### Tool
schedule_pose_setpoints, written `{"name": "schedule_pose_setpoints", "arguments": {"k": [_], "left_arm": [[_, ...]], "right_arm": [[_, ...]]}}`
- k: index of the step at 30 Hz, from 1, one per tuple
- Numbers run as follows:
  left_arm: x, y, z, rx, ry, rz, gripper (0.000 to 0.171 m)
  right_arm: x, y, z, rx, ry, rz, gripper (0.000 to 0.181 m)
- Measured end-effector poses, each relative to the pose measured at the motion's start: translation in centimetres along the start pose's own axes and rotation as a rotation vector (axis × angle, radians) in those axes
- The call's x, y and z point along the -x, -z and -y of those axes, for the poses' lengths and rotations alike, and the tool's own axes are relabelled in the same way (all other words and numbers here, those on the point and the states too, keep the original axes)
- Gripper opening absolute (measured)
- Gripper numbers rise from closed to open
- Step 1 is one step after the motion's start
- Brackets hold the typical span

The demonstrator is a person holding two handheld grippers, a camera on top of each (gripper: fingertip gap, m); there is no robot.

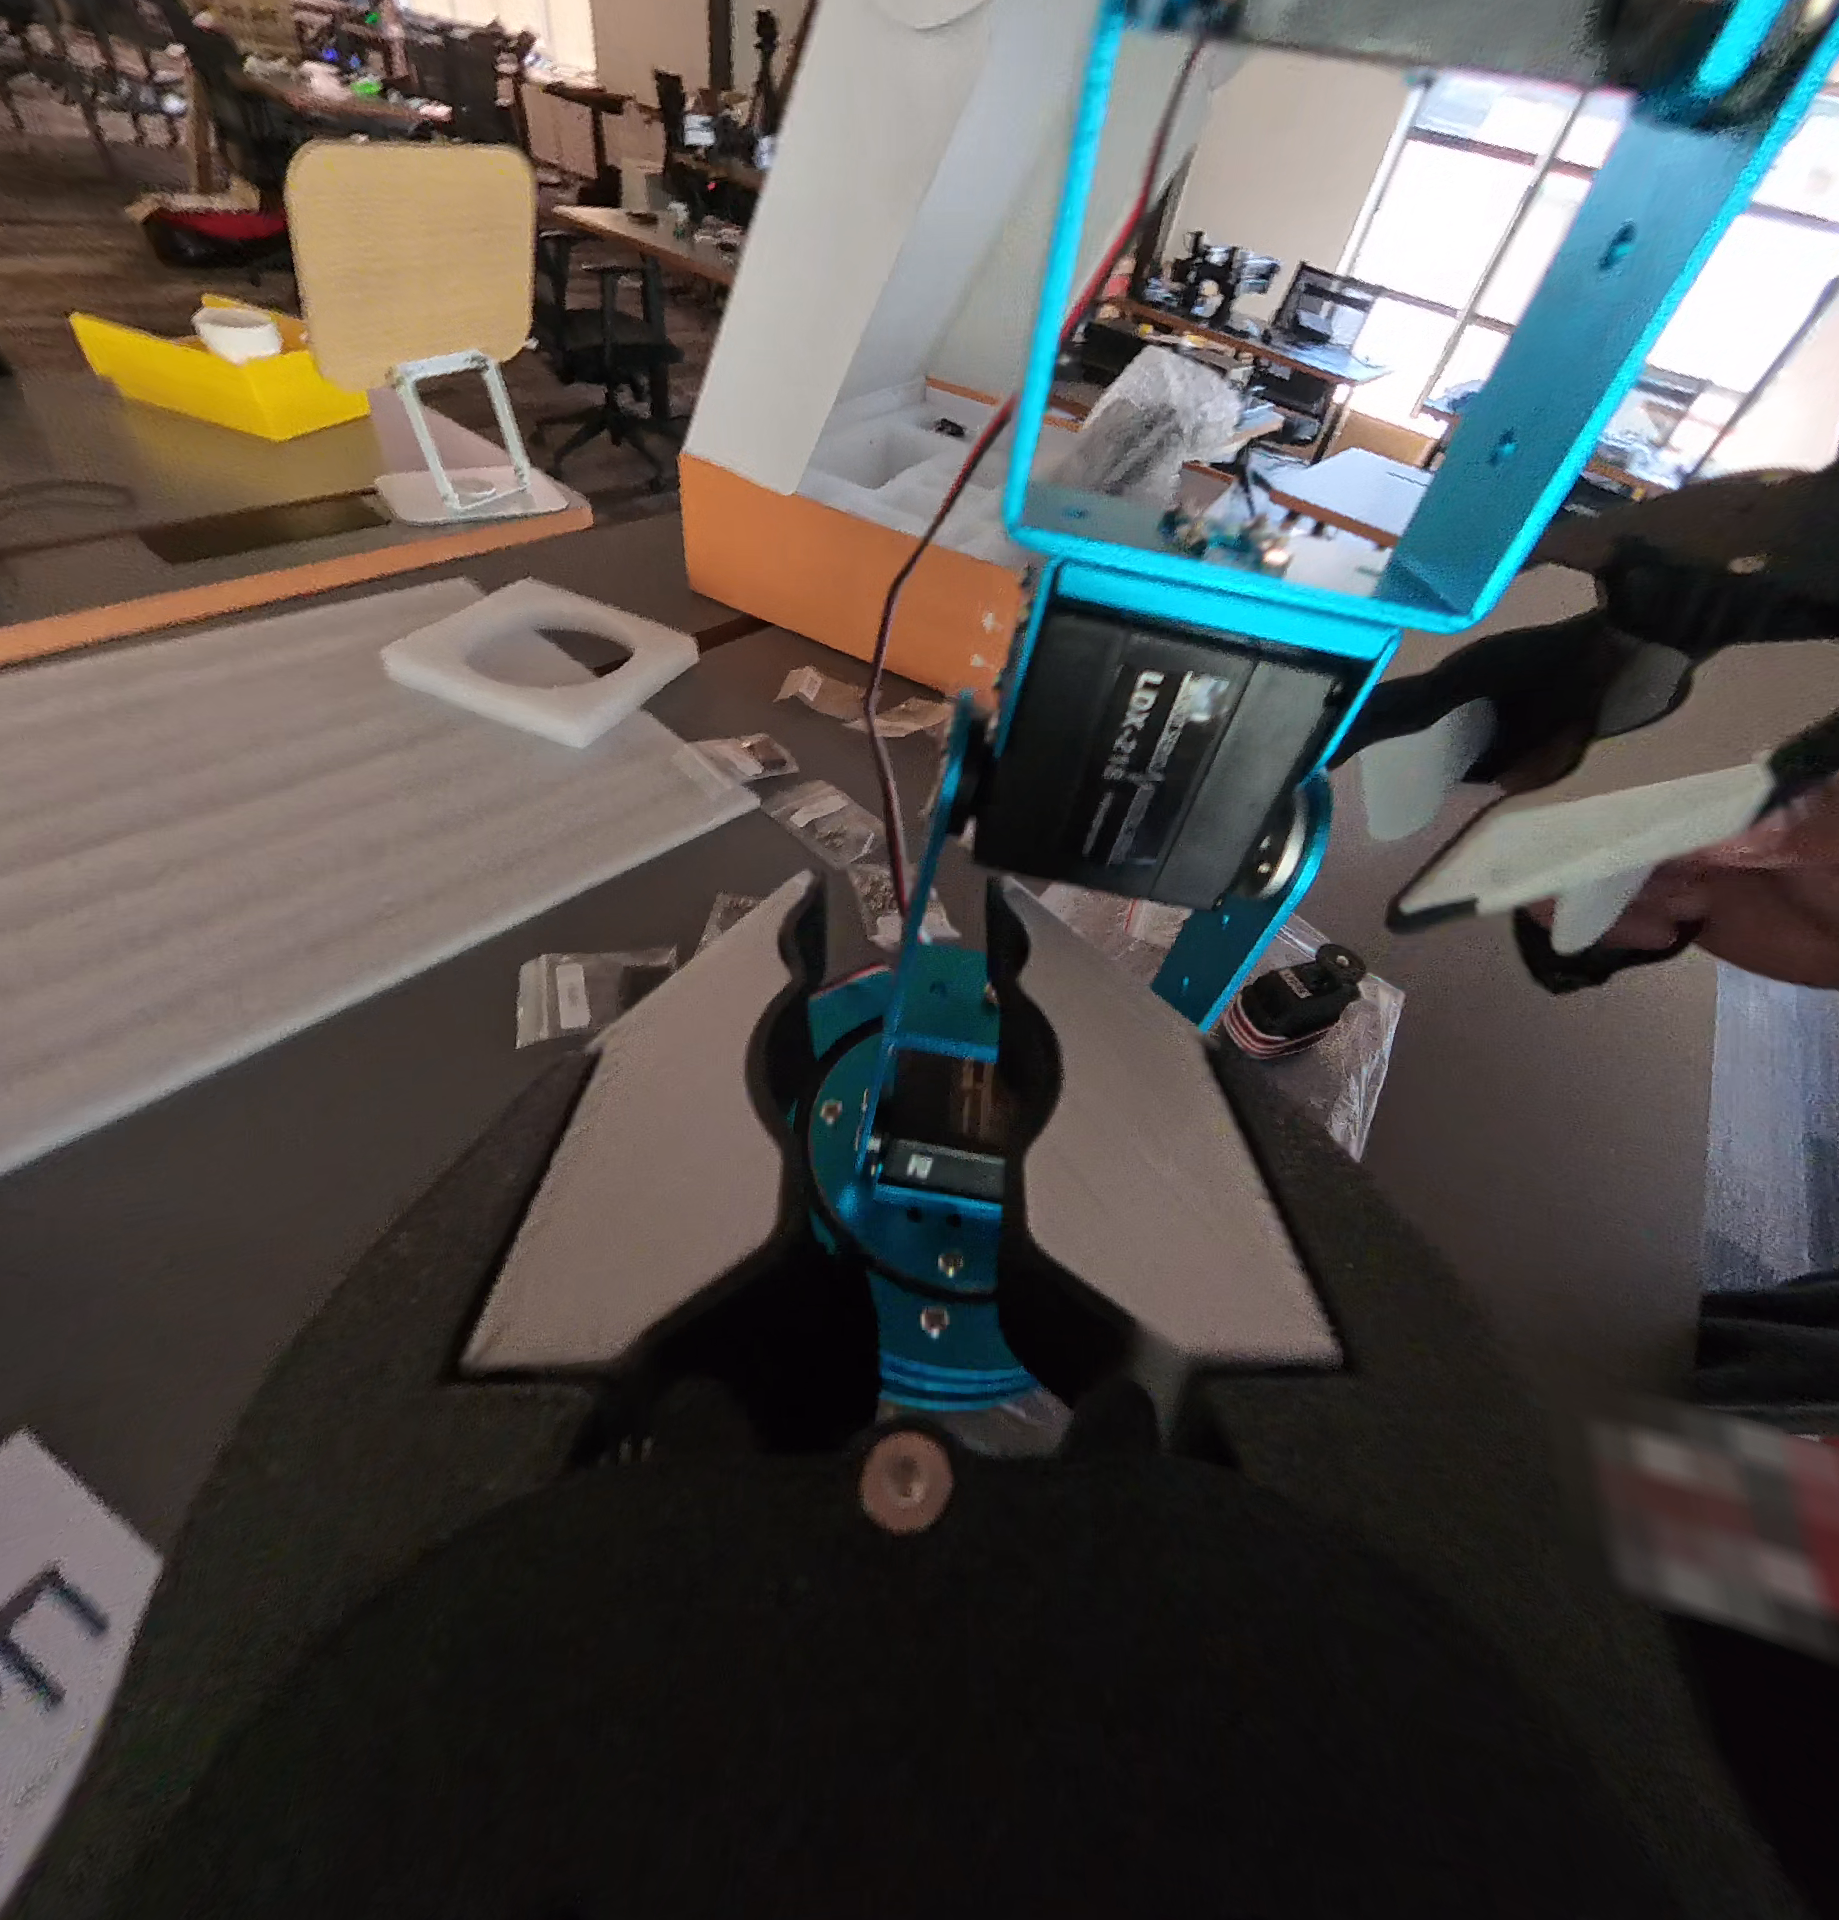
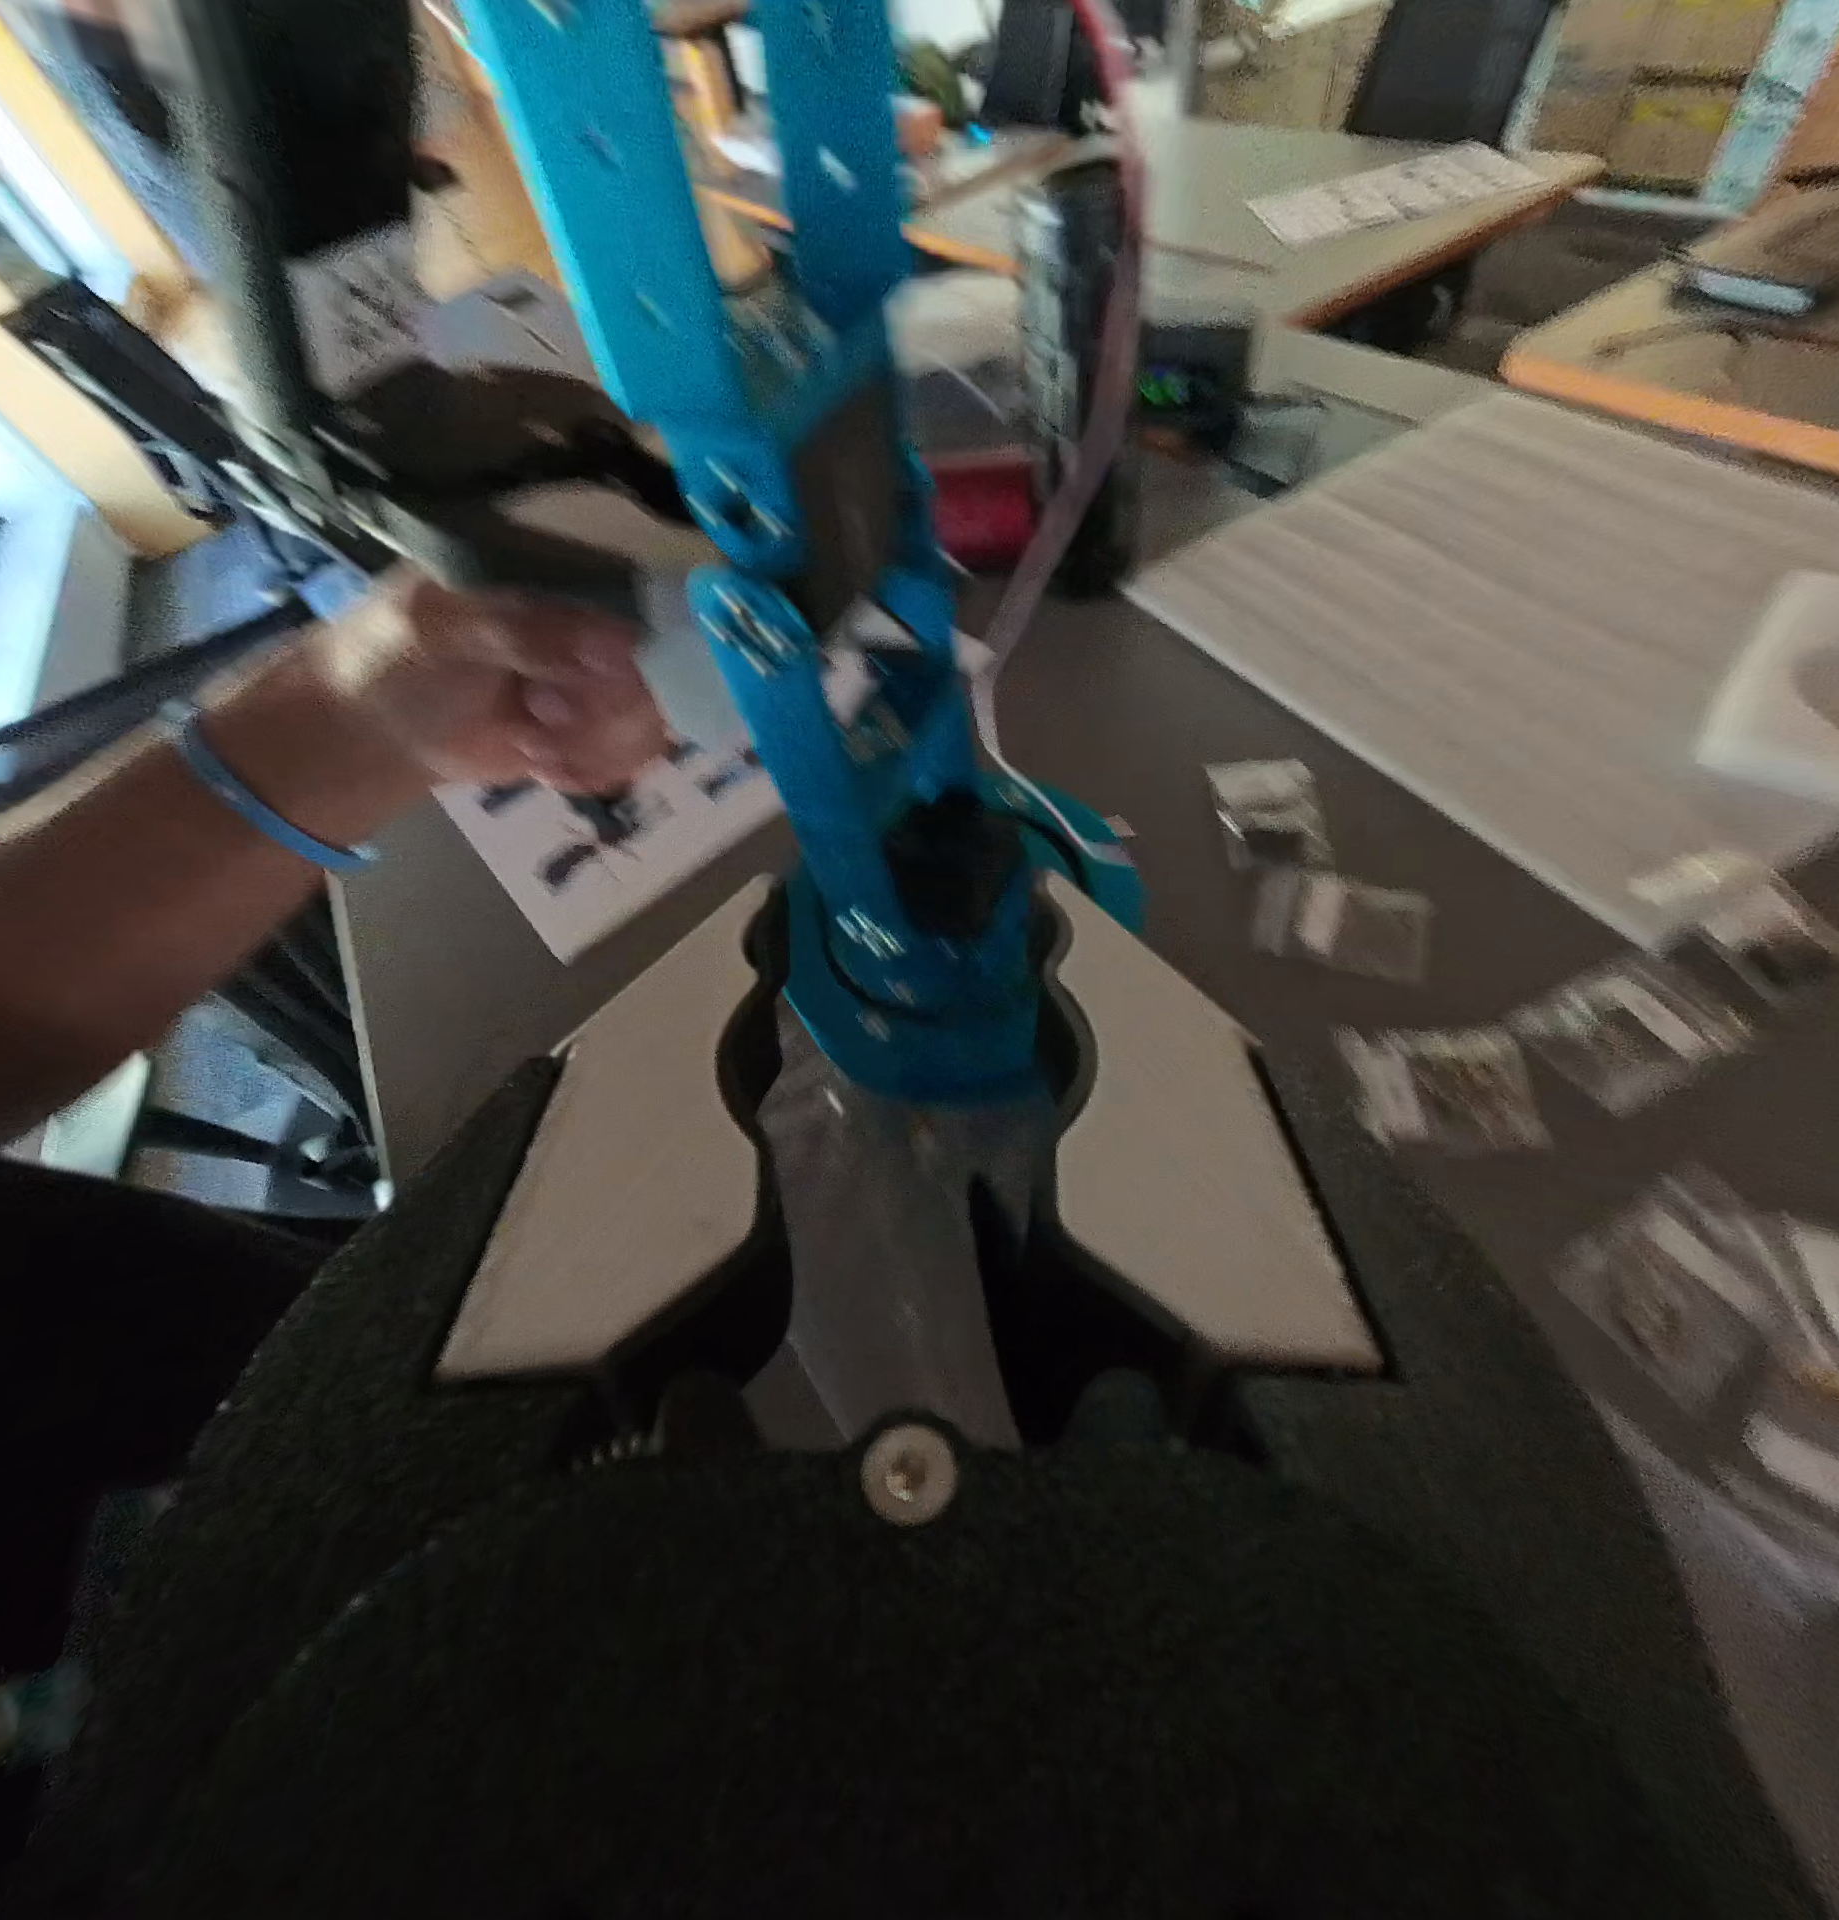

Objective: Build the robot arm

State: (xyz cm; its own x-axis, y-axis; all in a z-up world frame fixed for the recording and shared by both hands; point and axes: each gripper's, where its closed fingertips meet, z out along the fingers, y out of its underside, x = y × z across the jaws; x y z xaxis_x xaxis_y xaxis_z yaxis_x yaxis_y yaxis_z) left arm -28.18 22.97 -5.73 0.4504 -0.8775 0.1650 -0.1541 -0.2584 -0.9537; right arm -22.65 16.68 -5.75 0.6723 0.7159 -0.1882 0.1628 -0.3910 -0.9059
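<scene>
where the two views meet, a small blue metal robot arm (image 1: 1185, 582) stands tilted above the dark surface (image 1: 458, 1049), its brackets carrying a black servo (image 1: 1143, 769) with a red-and-black wire (image 1: 899, 665) trailing down. the left gripper (image 1: 899, 1049) has its jaws closed in on the arm's round blue base (image 1: 925, 1226), seemingly to steady it from below. in the blurred right wrist view, the right gripper (image 2: 910, 966) likewise has its jaws pressed against the lower end of the arm (image 2: 863, 831); a clear bag seems to lie between the jaws too. a person's hand (image 2: 499, 696) shows at that view's left.

around it lie small clear parts bags (image 1: 593, 992), a bagged spare servo (image 1: 1299, 997), a white foam frame (image 1: 541, 660) on a ribbed foam sheet (image 1: 219, 831), and an open orange-and-white box (image 1: 842, 416).
</scene>
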Motion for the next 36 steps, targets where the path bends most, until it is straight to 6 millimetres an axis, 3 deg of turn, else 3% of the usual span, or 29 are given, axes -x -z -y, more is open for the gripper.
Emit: {"name": "schedule_pose_setpoints", "arguments": {"k": [2, 5, 8, 11, 14, 18, 25, 30, 34, 36], "left_arm": [[0.6, 1.4, -0.6, 0.003, 0.033, 0.054, 0.035], [0.8, 4.5, -2.6, 0.019, 0.089, 0.143, 0.035], [-1.7, 6.2, -7.3, 0.141, 0.148, 0.173, 0.034], [-5.8, 5.0, -13.1, 0.322, 0.141, 0.148, 0.022], [-7.6, 3.0, -17.4, 0.494, 0.095, 0.175, 0.020], [-8.0, 1.9, -19.0, 0.563, 0.044, 0.205, 0.023], [-7.8, 3.3, -19.4, 0.608, 0.081, 0.211, 0.017], [-8.3, 3.4, -19.0, 0.608, 0.105, 0.232, 0.027], [-8.6, 4.0, -19.6, 0.620, 0.144, 0.273, 0.027], [-8.8, 4.5, -19.8, 0.618, 0.152, 0.304, 0.027]], "right_arm": [[-2.8, 2.5, -3.7, 0.086, -0.031, -0.045, 0.049], [-6.9, 6.0, -11.0, 0.303, -0.024, -0.139, 0.056], [-8.4, 9.2, -14.8, 0.349, -0.017, -0.157, 0.041], [-9.5, 10.8, -17.5, 0.392, -0.087, -0.122, 0.040], [-9.3, 11.2, -19.7, 0.472, -0.067, -0.037, 0.041], [-8.7, 11.5, -20.9, 0.501, 0.069, 0.007, 0.038], [-8.8, 12.7, -21.4, 0.560, 0.090, 0.011, 0.037], [-6.9, 11.9, -18.5, 0.411, 0.075, 0.086, 0.035], [-6.5, 11.2, -21.2, 0.489, 0.097, 0.119, 0.038], [-6.5, 11.5, -21.2, 0.451, 0.075, 0.123, 0.035]]}}
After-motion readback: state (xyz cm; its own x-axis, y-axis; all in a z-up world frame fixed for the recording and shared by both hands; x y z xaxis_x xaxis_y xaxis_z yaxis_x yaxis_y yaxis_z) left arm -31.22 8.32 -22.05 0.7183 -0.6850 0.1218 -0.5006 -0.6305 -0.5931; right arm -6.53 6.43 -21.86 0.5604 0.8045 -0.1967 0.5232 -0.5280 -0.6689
